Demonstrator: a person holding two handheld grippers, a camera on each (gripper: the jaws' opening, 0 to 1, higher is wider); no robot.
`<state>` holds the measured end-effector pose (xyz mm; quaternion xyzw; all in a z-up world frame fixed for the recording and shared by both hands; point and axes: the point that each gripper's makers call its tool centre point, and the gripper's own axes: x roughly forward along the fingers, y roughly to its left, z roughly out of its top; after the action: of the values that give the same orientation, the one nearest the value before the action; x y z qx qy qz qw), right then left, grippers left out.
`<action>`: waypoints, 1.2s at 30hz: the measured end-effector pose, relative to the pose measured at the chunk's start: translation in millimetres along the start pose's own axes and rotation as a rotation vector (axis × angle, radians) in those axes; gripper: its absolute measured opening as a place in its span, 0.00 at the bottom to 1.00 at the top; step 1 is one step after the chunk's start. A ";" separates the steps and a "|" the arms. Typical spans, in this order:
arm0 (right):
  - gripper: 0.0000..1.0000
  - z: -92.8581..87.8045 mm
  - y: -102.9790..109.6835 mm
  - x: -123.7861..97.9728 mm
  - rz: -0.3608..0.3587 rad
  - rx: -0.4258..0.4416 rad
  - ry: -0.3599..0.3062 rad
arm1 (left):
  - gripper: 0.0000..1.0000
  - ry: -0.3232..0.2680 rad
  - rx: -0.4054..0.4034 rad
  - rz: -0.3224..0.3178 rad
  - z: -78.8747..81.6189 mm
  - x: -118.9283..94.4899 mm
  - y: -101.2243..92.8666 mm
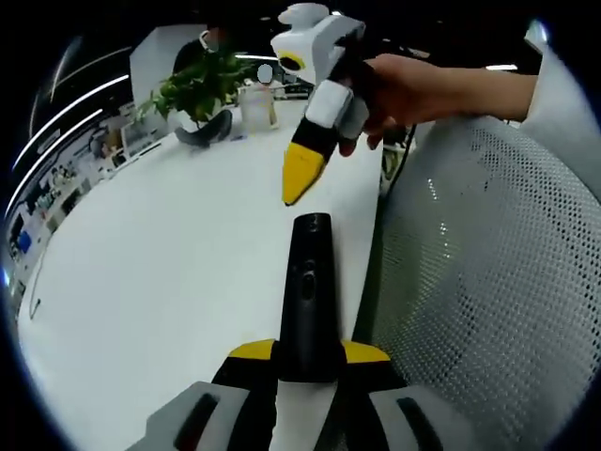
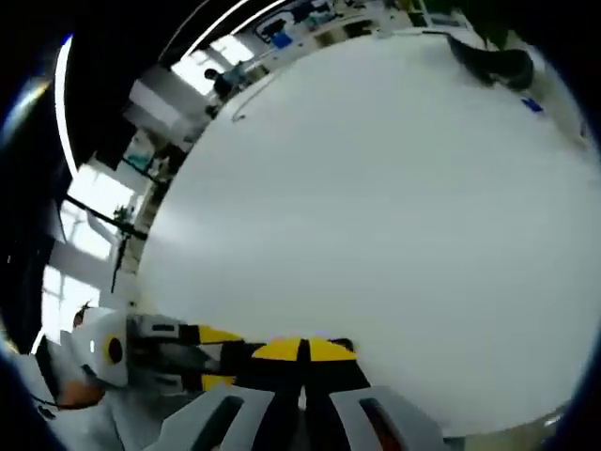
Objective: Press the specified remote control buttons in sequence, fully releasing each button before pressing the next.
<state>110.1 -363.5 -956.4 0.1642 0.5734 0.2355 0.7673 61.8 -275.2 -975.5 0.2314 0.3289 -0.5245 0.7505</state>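
A slim black remote [image 1: 310, 282] lies lengthwise between the yellow-tipped jaws of my left gripper [image 1: 310, 352], which is shut on its near end, and it points away over the white table [image 1: 169, 272]. My right gripper [image 1: 302, 178], held by a hand [image 1: 413, 89], comes in from the top with its yellow tips together, pointing down just above the remote's far end with a small gap. In the right gripper view my right gripper [image 2: 302, 349] is shut with nothing between its tips, and the left gripper [image 2: 225, 357] sits close at lower left.
At the far end of the table stand a potted plant [image 1: 202, 85], a dark curved object [image 1: 208, 133] [image 2: 488, 61] and a clear container [image 1: 258, 105]. A grey mesh chair back [image 1: 488, 282] stands against the table's right edge.
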 end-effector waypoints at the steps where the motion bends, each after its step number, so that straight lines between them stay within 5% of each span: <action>1: 0.00 -0.6 -5.6 2.1 -0.019 0.031 -0.004 | 0.24 -0.005 -0.006 -0.005 0.5 1.0 0.1; 28: 0.00 -11.6 -18.1 -4.0 -0.024 0.116 0.091 | 0.25 -0.031 -0.005 -0.008 7.9 5.4 3.1; 36: 0.00 -13.3 -16.8 -3.4 -0.073 0.042 0.098 | 0.25 -0.033 -0.007 -0.008 8.0 5.8 4.2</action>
<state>99.5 -379.7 -966.2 0.1475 0.6208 0.2032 0.7427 69.1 -283.0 -974.3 0.2191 0.3192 -0.5300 0.7545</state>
